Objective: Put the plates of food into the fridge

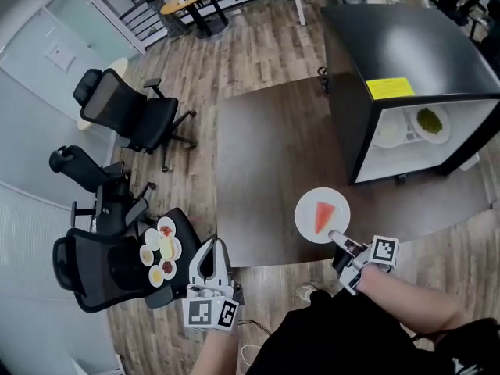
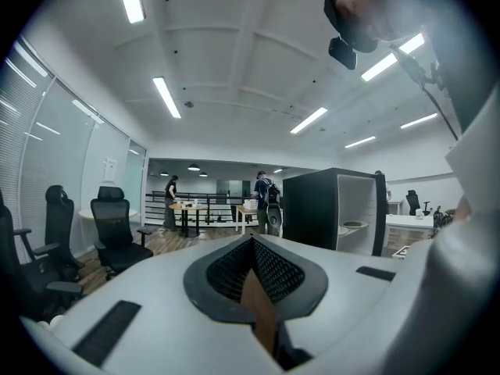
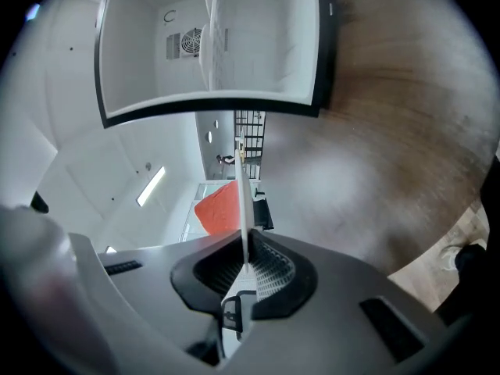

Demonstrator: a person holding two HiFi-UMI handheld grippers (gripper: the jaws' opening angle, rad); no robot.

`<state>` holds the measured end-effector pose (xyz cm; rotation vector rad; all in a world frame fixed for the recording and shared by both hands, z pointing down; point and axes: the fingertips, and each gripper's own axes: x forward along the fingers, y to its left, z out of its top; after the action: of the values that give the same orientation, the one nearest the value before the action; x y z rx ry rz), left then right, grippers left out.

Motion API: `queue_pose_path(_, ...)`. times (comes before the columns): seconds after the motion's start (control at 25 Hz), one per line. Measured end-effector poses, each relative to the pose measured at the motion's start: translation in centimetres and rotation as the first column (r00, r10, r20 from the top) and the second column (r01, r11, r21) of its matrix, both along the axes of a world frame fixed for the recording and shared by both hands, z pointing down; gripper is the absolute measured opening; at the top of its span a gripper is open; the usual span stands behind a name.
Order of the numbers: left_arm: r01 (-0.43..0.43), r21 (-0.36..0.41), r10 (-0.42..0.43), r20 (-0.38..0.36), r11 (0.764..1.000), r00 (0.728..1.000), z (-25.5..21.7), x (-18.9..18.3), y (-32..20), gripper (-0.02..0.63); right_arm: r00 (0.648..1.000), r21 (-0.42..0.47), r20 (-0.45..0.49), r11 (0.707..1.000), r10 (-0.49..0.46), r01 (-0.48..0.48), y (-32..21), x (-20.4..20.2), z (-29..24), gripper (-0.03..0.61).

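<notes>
Right gripper (image 3: 244, 258): the dark ribbed fingers (image 3: 272, 273) were seen clamped on the rim of a thin white plate (image 1: 310, 204), which showed edge-on between them. A flat orange-red wedge of food (image 1: 323, 217) lay on the plate. The plate was held roughly flat over the near part of the dark brown bench (image 1: 258, 162), well short of the fridge (image 1: 406, 45). The gripper was pointed level. The forearm (image 1: 406, 295) was seen reaching in from the lower right.

Left gripper (image 1: 210, 243): its fingers (image 2: 275, 266) were found closed together at the tips, with nothing between them. It was held low, just off the bench's near corner. Beside it stood a black mesh office chair (image 1: 94, 276), whose seat carried several small plates of food (image 1: 160, 250).

Fridge: a boxy matte-black cabinet was noted on the bench's far right, its front open and its interior smooth and white. Two round plates were seen inside, one pale plate (image 1: 388, 131) and one green-food plate (image 1: 430, 121). A yellow label (image 1: 391, 87) was stuck on top.
</notes>
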<state>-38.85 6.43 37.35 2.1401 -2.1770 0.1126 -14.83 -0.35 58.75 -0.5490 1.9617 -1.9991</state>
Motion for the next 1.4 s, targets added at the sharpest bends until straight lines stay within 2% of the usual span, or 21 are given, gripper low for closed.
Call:
queue_pose_path(0.2,-0.089,0.015,0.089,-0.010,0.996,0.996,-0.6,4.2,-4.4,0.006,0.997,0.008,0.025,0.998,0.069,-0.069,-1.1,4.7,-2.0,0.018)
queue_pose_path(0.44,-0.197,0.030,0.198,-0.022,0.980,0.980,-1.6,10.8,-10.7,0.006,0.988,0.010,0.001,0.988,0.156,-0.156,-3.1,12.0,-2.7,0.018)
queue_pose_path(0.76,-0.299,0.041,0.300,-0.023,0.953,0.954,-2.3,17.6,-15.0,0.006,0.962,0.008,-0.001,0.962,0.272,-0.272,-4.4,18.6,-3.4,0.018)
queue_pose_path(1.0,-0.318,0.044,0.319,-0.014,0.947,0.948,-2.5,20.5,-17.4,0.006,0.948,-0.020,-0.014,0.948,0.318,-0.318,-6.6,21.9,-2.5,0.018)
queue_pose_path(1.4,-0.271,0.029,0.272,-0.017,0.962,0.962,-1.8,21.9,-20.8,0.006,0.959,-0.013,-0.062,0.960,0.277,-0.279,-11.7,24.1,-0.8,0.018)
